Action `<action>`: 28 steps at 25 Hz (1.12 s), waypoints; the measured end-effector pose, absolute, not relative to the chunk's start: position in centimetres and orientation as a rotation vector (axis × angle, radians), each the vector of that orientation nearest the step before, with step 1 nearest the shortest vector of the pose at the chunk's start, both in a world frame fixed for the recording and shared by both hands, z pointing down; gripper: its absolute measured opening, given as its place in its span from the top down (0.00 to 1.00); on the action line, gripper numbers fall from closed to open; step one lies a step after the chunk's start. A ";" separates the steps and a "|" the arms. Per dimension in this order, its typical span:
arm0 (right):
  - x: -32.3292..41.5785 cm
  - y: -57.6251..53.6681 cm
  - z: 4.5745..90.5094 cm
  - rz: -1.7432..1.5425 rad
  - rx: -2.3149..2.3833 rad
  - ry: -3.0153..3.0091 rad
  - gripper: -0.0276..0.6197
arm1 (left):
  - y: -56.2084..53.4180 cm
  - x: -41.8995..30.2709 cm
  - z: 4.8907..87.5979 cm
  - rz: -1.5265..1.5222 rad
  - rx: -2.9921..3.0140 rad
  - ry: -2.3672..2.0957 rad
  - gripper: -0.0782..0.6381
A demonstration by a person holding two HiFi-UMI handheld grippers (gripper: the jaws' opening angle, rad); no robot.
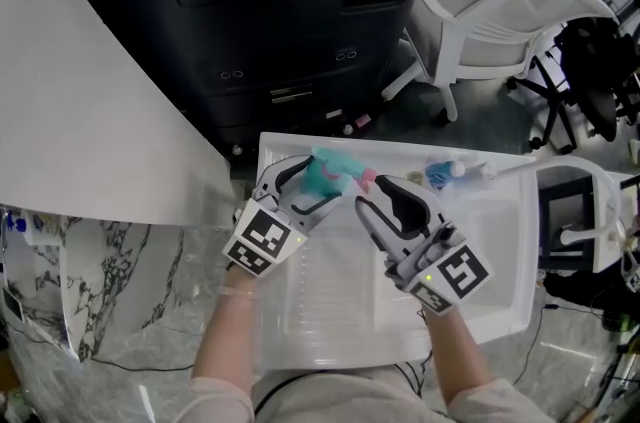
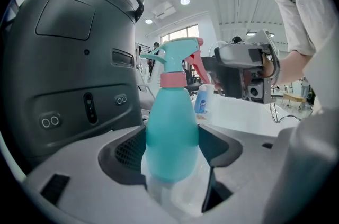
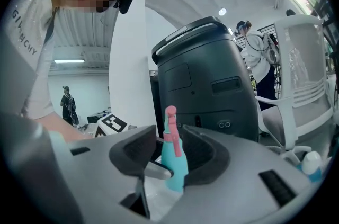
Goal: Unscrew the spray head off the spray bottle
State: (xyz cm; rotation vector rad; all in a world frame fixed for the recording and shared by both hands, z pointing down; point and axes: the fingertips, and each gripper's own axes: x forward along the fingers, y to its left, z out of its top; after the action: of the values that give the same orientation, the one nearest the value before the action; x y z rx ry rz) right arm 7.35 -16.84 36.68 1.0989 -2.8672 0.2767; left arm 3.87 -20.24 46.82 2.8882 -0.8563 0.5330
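A teal spray bottle (image 1: 322, 175) with a pink collar and a pink trigger (image 1: 366, 178) stands upright at the far edge of the white tray (image 1: 500, 311). My left gripper (image 1: 315, 183) is shut on its body (image 2: 170, 133), with a jaw pressed against each side. My right gripper (image 1: 372, 197) comes in from the right, its tips just short of the pink trigger. In the right gripper view the bottle (image 3: 175, 162) shows in the gap between the jaws, spray head upward, and I see no pad pressing on it.
A small bottle with a blue label (image 1: 440, 174) lies at the tray's far right. A large dark machine (image 1: 280, 1) stands just behind the tray, a white chair (image 1: 500, 21) at the back right. The tray rests on a marble top (image 1: 120, 271).
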 end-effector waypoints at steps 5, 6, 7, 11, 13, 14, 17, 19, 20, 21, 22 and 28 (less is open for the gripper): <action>5.9 -15.7 37.3 0.304 1.012 -2.882 0.77 | -20.3 3.9 46.9 0.532 2.886 -0.856 0.45; 5.8 -15.8 37.6 0.310 1.017 -2.871 0.77 | -20.2 3.9 46.9 0.533 2.886 -0.857 0.45; 5.9 -16.0 37.9 0.321 1.025 -2.860 0.77 | -20.2 3.9 46.9 0.534 2.886 -0.857 0.45; 6.3 -16.8 38.3 0.347 1.067 -2.837 0.70 | -20.2 4.0 46.9 0.536 2.884 -0.856 0.45; 6.2 -17.3 38.5 0.357 1.068 -2.833 0.65 | -20.2 3.9 46.9 0.536 2.884 -0.856 0.45; 6.1 -17.5 38.6 0.358 1.067 -2.831 0.63 | -20.2 3.9 46.9 0.537 2.884 -0.855 0.45; 5.4 -18.4 38.6 0.344 1.064 -2.829 0.58 | -20.2 3.9 46.9 0.540 2.883 -0.855 0.45; 4.9 -18.8 38.4 0.351 1.052 -2.843 0.54 | -20.2 3.9 46.9 0.541 2.883 -0.854 0.45; 4.6 -19.0 38.3 0.358 1.042 -2.854 0.52 | -20.2 3.9 46.9 0.541 2.883 -0.854 0.45; 4.2 -19.2 38.2 0.363 1.033 -2.862 0.49 | -20.2 3.9 46.9 0.542 2.883 -0.855 0.45; 3.8 -19.3 38.1 0.363 1.024 -2.866 0.48 | -20.3 3.9 46.9 0.542 2.883 -0.855 0.45; 2.3 -19.6 37.8 0.356 1.006 -2.865 0.46 | -20.2 3.9 46.9 0.542 2.881 -0.859 0.45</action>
State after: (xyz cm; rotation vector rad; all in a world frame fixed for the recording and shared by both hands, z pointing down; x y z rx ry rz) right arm 2.29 -19.63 37.82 1.0060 -2.8653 0.3560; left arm 3.92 -20.24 46.92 2.8806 -0.8592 0.5419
